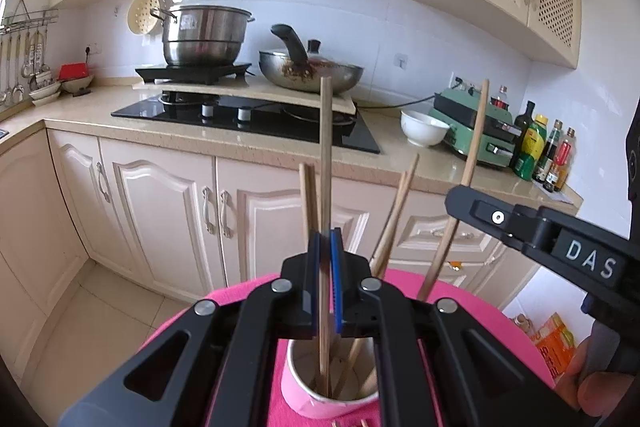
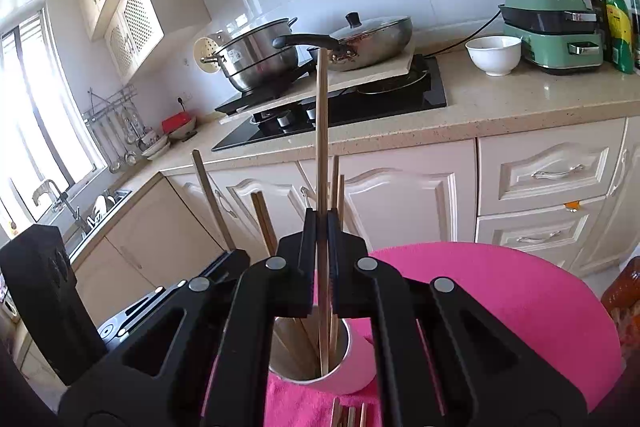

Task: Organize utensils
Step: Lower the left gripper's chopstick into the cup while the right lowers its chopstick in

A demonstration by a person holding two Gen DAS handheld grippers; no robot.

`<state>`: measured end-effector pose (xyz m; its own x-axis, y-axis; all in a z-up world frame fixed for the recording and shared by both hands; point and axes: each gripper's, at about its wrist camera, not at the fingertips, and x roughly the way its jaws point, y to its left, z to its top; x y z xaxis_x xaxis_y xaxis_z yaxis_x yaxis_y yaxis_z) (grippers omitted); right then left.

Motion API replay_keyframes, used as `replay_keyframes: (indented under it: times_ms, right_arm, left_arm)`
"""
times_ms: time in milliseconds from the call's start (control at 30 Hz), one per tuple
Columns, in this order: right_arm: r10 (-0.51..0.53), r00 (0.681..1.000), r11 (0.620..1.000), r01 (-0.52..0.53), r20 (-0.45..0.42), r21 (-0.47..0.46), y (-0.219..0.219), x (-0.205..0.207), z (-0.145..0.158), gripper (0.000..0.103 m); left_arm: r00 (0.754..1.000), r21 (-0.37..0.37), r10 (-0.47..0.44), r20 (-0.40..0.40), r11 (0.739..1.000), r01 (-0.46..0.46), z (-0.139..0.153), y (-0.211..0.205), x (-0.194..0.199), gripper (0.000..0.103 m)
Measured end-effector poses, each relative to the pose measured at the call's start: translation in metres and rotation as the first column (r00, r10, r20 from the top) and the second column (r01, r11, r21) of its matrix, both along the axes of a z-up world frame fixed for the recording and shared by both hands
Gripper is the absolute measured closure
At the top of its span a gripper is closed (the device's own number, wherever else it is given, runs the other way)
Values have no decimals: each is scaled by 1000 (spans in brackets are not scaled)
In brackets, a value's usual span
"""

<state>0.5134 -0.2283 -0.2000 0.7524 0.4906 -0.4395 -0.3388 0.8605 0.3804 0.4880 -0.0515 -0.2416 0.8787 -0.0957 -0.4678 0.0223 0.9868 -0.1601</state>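
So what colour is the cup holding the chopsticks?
Pink outside, white inside; the cup shows best in the left wrist view.

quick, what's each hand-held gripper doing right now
Left hand-held gripper: shut on a chopstick over the cup.
Right hand-held gripper: shut on another chopstick.

Black claw (image 1: 325, 267), blue pads (image 1: 337, 279)

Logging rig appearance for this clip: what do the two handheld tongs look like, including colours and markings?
Both are matte black, angular linkage frames with round silver pivot bolts. The left tongs carry blue ribbed pads on narrow black fingers; the right tongs show dark pads. Seen from the left wrist view, the right unit's side bears white "DAS" lettering and a silver screw. No cables or sleeves are visible.
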Motion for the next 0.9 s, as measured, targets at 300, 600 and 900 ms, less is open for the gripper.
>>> replay_keyframes:
  times_ms: [300,600,900]
  right_arm:
    - [-4,1000,999,4,0,-52,4,-16,-4,97]
    - [-13,1000,997,12,-9,-80,7,-27,-10,97]
    - [-14,1000,995,12,-18,-98,10,-35,-16,97]
  left_arm:
    - [999,25,-27,-30,999,28,-7,-5,-10,97]
    - [996,42,-54,-77,997,57,-13,-8,-16,96]
    - [995,45,-47,-83,998,51,-4,-3,-31,75]
